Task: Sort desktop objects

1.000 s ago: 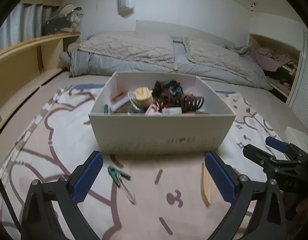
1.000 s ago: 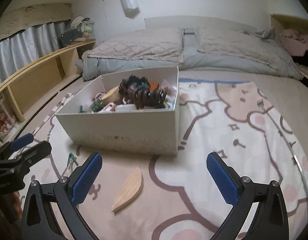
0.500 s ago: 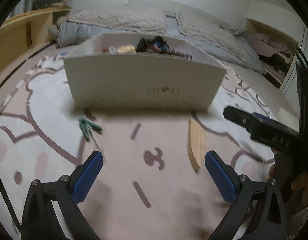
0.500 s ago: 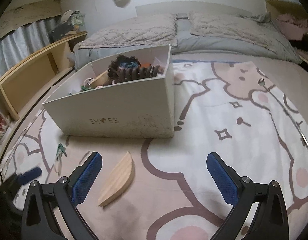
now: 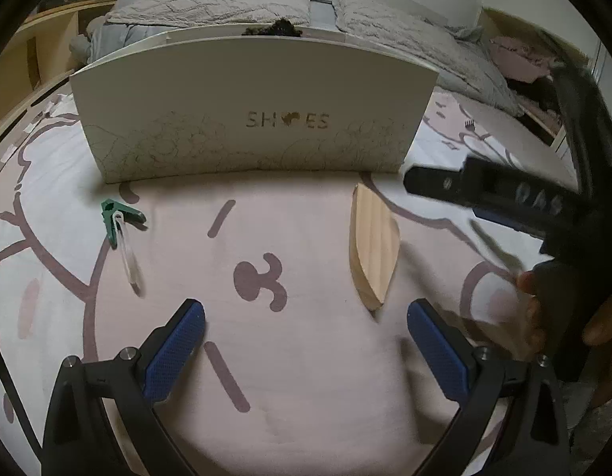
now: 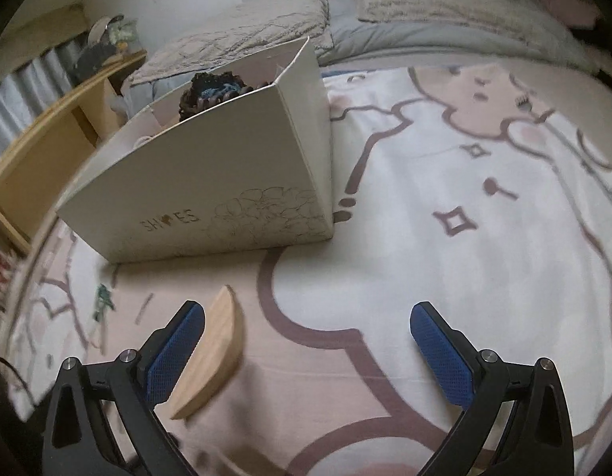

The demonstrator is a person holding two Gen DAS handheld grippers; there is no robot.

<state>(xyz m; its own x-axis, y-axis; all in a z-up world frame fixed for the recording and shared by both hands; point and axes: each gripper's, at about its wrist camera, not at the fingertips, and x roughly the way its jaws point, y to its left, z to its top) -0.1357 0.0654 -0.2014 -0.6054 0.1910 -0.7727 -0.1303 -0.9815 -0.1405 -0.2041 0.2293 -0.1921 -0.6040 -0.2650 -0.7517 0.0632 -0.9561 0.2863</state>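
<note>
Hovering low over the rug (image 5: 306, 388), left gripper (image 5: 306, 351) has its jaws spread, gripping nothing. Right gripper (image 6: 308, 353) likewise released; its left fingertip (image 6: 175, 353) overlaps the wooden leaf-shaped piece (image 6: 210, 357). Green clip (image 5: 119, 218) lies beyond on the rug, left of the wood. Farthest: white SHOES box (image 5: 250, 111), dark items showing above its rim.

Black left gripper (image 5: 306, 351) and right gripper (image 6: 308, 351) frames (silver screws), textured blue pads (image 5: 172, 351)
</note>
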